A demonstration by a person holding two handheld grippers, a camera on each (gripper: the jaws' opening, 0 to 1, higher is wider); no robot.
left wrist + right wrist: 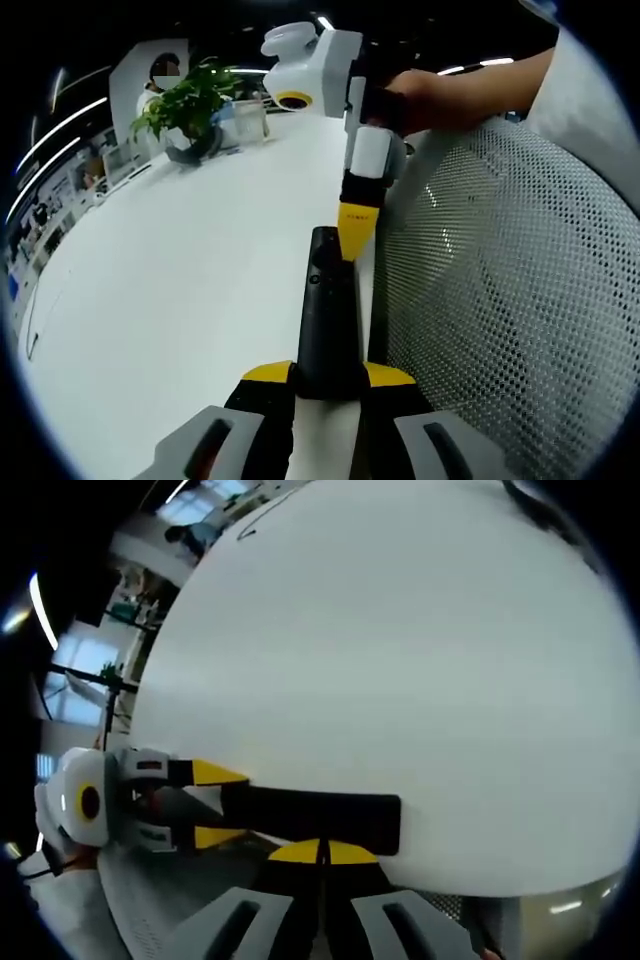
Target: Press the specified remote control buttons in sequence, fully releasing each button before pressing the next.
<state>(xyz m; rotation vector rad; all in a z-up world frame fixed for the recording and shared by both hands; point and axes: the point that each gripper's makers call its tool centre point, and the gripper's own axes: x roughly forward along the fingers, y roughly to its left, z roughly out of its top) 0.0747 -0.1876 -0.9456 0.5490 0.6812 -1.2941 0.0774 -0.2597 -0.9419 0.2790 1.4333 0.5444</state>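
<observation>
A long black remote control (326,320) lies lengthwise over the white table (170,300), near its edge. My left gripper (328,376) is shut on the remote's near end, one yellow tip on each side. My right gripper (357,232) comes down from above with its yellow tips together, touching the far end of the remote by its buttons. In the right gripper view the remote (320,816) runs sideways. My right gripper (320,852) is shut against its edge, and my left gripper (218,804) clamps it from the left.
A grey mesh chair back (500,300) stands close along the table's right edge. A potted green plant (188,102) and a clear container (250,118) sit at the far end of the table. A person's hand (430,95) holds the right gripper.
</observation>
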